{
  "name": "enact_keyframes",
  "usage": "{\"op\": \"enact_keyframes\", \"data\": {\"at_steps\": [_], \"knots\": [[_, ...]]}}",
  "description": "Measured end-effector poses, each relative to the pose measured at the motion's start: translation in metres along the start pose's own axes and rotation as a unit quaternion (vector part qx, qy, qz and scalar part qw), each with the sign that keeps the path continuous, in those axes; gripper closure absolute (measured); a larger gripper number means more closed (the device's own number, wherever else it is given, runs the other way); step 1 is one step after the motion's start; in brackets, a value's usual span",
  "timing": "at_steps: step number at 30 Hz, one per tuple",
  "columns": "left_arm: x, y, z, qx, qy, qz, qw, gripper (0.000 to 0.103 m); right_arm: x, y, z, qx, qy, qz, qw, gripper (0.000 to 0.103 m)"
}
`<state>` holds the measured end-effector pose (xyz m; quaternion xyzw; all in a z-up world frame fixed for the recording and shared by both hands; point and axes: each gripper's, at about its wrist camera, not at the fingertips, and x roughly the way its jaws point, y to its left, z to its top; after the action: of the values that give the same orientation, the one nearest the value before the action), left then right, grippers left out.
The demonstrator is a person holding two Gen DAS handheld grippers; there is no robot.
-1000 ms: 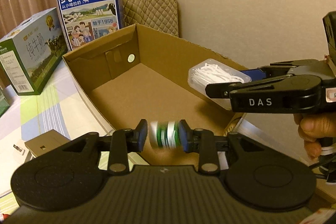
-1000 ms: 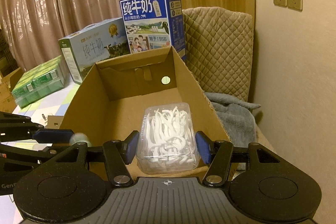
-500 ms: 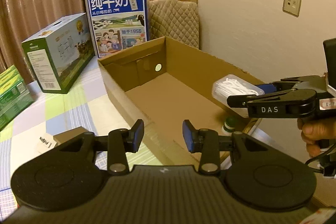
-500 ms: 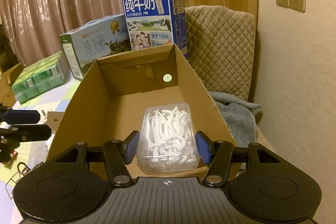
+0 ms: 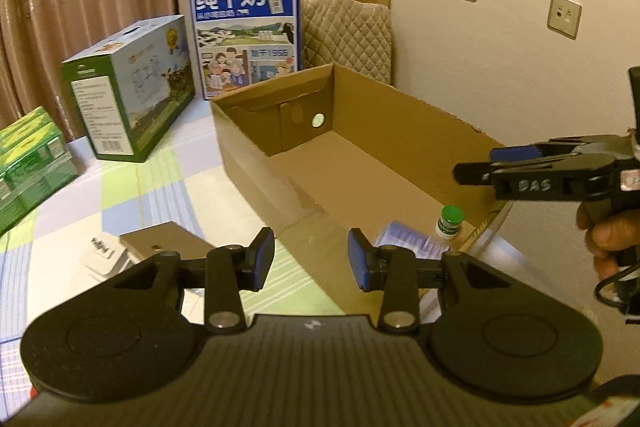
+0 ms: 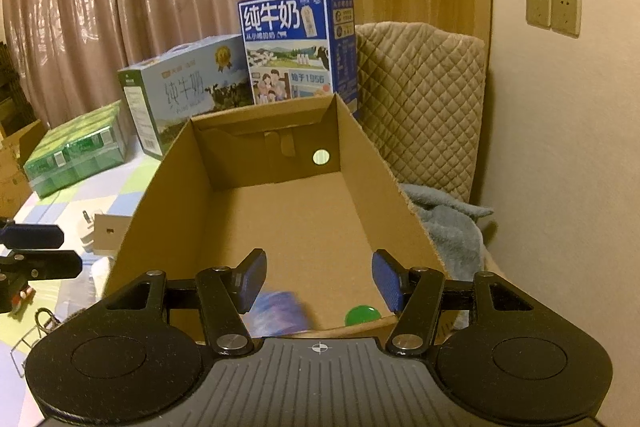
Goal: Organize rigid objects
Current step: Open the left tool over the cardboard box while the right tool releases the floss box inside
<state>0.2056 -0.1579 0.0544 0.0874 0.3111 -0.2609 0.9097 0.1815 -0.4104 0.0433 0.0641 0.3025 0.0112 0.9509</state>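
Green-capped bottle (image 5: 450,222) in box (image 5: 420,147), below right tongs (image 6: 319,281)

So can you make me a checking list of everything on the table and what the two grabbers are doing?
Surface: checked tablecloth, partly covered.
Job's things: green-capped bottle upright and floss pick box at the near end inside the cardboard box.
Clutter: white plug, small tan box, wire clip.
Grippers: left gripper and right gripper both have open, empty jaws.
Cables: black cable below the right hand.
Surroundings: milk cartons, curtains, quilted chair, wall sockets.
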Motion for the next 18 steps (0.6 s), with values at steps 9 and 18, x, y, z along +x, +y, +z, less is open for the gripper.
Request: {"op": "enact_keyframes", "data": {"at_steps": [9,18], "knots": [[-0.045,0.031,-0.01,-0.019,-0.011,0.038,0.999,0.068,-0.051,0.032,0.017,-0.001,-0.043,0.025,0.999,0.046],[-0.102,0.077,-0.041,-0.048,-0.013,0.095,0.9942,0.065,-0.097,0.102,0.018,-0.01,-0.077,0.089,0.993,0.039]]}}
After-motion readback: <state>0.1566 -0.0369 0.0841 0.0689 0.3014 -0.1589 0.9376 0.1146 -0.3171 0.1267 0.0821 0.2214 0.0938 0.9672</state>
